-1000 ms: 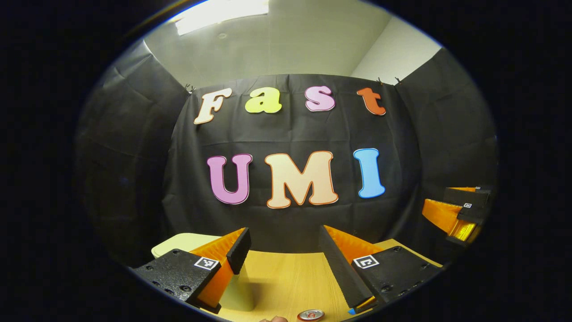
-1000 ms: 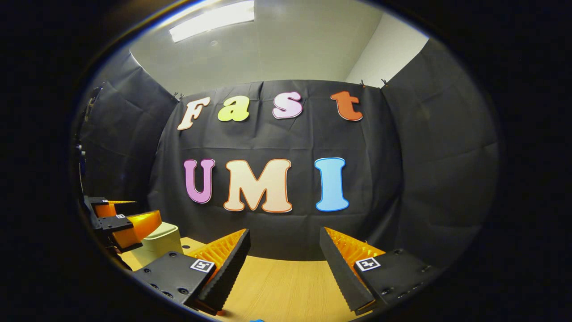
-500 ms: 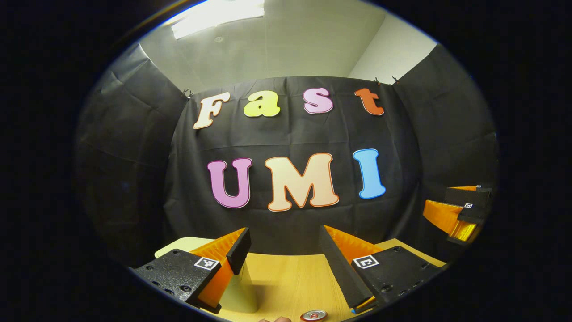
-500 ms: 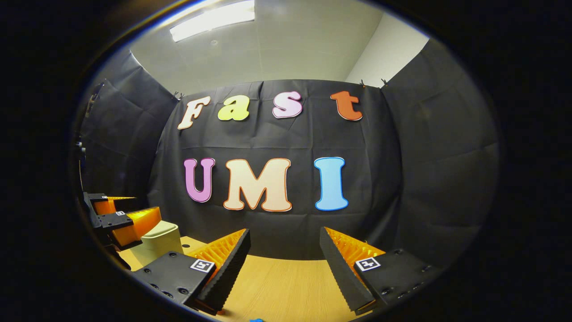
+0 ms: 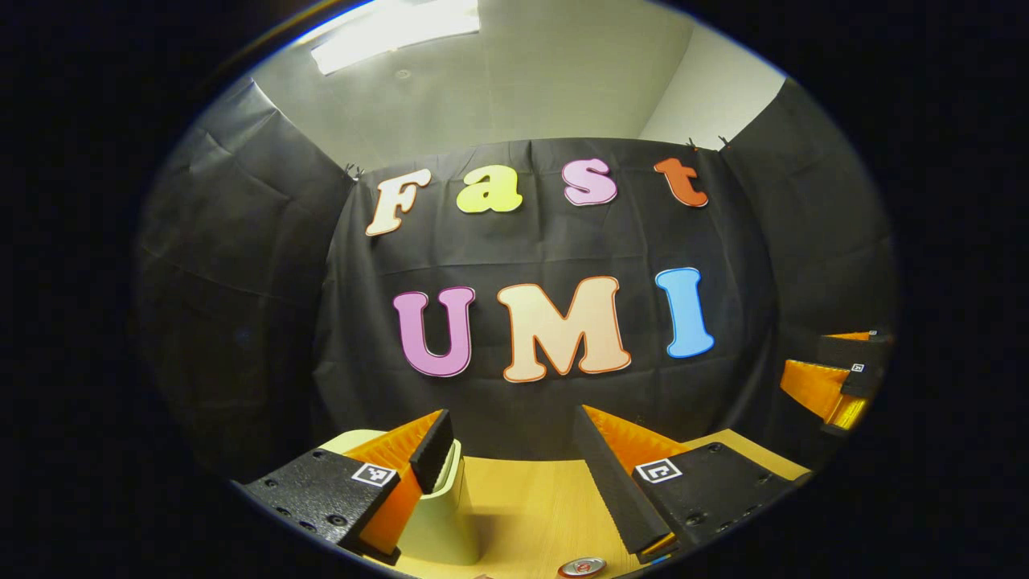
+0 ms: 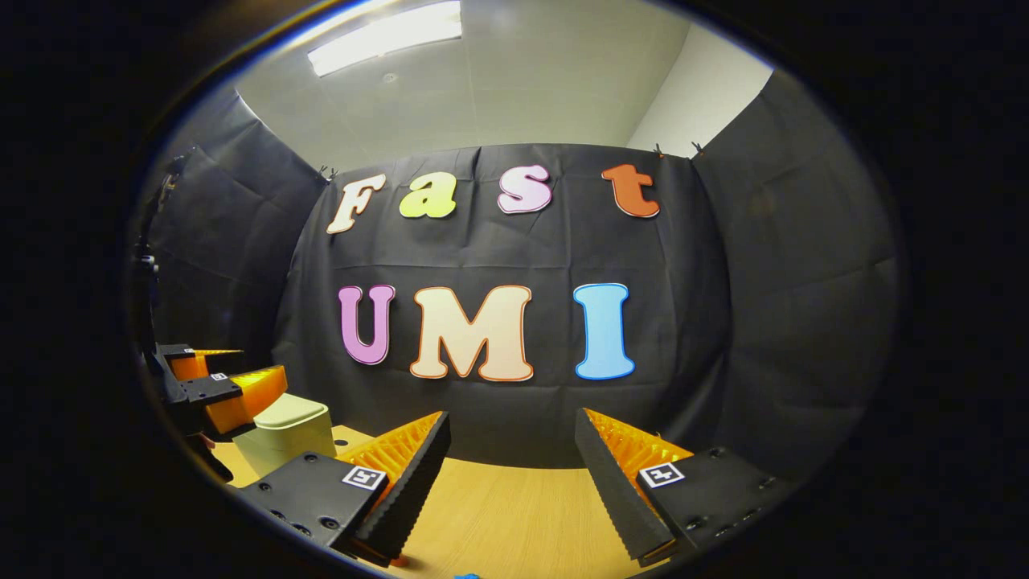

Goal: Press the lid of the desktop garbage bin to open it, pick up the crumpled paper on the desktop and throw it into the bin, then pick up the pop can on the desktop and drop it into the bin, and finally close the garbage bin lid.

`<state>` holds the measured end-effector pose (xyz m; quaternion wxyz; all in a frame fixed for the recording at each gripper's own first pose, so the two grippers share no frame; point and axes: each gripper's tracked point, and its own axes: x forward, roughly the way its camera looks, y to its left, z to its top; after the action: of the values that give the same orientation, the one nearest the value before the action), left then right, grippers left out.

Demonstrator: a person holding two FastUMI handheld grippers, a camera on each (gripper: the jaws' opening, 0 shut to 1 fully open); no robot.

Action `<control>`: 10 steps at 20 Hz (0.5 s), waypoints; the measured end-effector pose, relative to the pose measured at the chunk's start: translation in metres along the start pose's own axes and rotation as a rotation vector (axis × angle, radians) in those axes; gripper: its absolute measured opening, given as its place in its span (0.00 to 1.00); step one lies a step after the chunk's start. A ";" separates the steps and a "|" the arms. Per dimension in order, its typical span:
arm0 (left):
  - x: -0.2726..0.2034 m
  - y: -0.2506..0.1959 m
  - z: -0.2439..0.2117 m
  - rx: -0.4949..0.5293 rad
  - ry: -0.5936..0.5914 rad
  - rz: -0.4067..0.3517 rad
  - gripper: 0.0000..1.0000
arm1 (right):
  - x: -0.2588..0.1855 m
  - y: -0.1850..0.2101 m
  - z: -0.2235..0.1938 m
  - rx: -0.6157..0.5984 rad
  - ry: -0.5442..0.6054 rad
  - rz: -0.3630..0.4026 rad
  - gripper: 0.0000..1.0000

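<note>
While both grippers hang over the wooden desk (image 5: 530, 507), nothing is clamped in either of them. Starting at the left of the left gripper view, the pale green bin (image 5: 438, 523) sits right under that gripper's left finger, lid down, and the finger overlaps the bin's top edge, though whether it actually touches is hard to call. The left gripper (image 5: 514, 450) has its fingers spread wide with bare desk showing between them. Low down near the bottom edge, a bit right of centre, the top of the pop can (image 5: 582, 568) peeks in, close to the right finger's base. Way over at the right edge, the other gripper floats above the desk, well apart from the can.

Over in the right gripper view, the left gripper (image 6: 221, 386) shows up at the far left, hovering just above and beside the bin (image 6: 289, 434), whose lid looks closed. Further right, the right gripper (image 6: 513, 450) is also spread wide, empty, pointing at the black cloth wall (image 6: 723, 322) past the far end of the desk (image 6: 514, 515). The crumpled paper can't be made out for sure.
</note>
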<state>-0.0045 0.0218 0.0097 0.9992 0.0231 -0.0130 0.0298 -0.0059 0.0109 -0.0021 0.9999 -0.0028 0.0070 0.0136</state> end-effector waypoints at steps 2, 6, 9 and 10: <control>0.000 0.005 -0.001 -0.013 0.004 0.007 0.81 | -0.001 0.004 -0.002 -0.004 0.002 0.006 0.99; 0.001 0.007 -0.008 -0.047 0.030 -0.011 0.36 | -0.001 0.011 -0.004 -0.005 0.009 0.015 0.99; 0.000 0.021 -0.015 -0.062 0.052 0.014 0.15 | -0.001 0.014 -0.005 -0.003 0.010 0.019 0.98; 0.000 0.025 -0.018 -0.059 0.057 0.024 0.10 | -0.001 0.016 -0.004 -0.002 0.011 0.020 0.99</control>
<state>-0.0058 0.0473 -0.0068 0.9990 -0.0076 0.0142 0.0422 -0.0070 0.0270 -0.0062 0.9996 -0.0037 0.0123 0.0236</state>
